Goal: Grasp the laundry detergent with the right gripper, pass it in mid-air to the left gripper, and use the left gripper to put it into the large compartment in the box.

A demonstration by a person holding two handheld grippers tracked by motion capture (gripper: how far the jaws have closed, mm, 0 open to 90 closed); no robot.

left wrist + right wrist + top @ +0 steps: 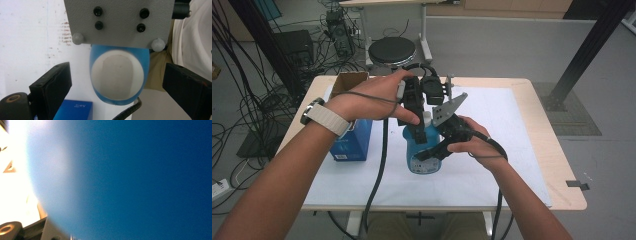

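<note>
Near the middle of the desk (532, 90) we see a blue bottle (422, 155) standing upright on the white sheet (492, 150) that covers most of the top. Both hands crowd around it. Left hand (377, 97) comes in from the left with a pale watch strap (328, 119) on the wrist, and holds the left hand-held gripper (414, 107) above the bottle, pointing down at it. From the left gripper view we look down on the bottle (120, 75), blue rim around a white oval face, and the two black jaws stand wide apart either side of it, gripping nothing. Grey plate (117, 22) of the other tool sits just above the bottle in that view.

Right hand (474, 145) holds the right hand-held gripper (437, 150) against the bottle's right side, low, jaws pointing left. Right gripper view is a blurred blue surface (137, 180) pressed up close; we cannot tell how far those jaws are open or whether they have hold of the bottle.

Left of the bottle, a blue box (354, 142) sits on the sheet, partly under the left wrist. Behind it, at the desk's far left, an open cardboard box (348, 80). Beyond the desk, a round black stool (392, 50) and tangled cables (242, 100) on the floor.
</note>
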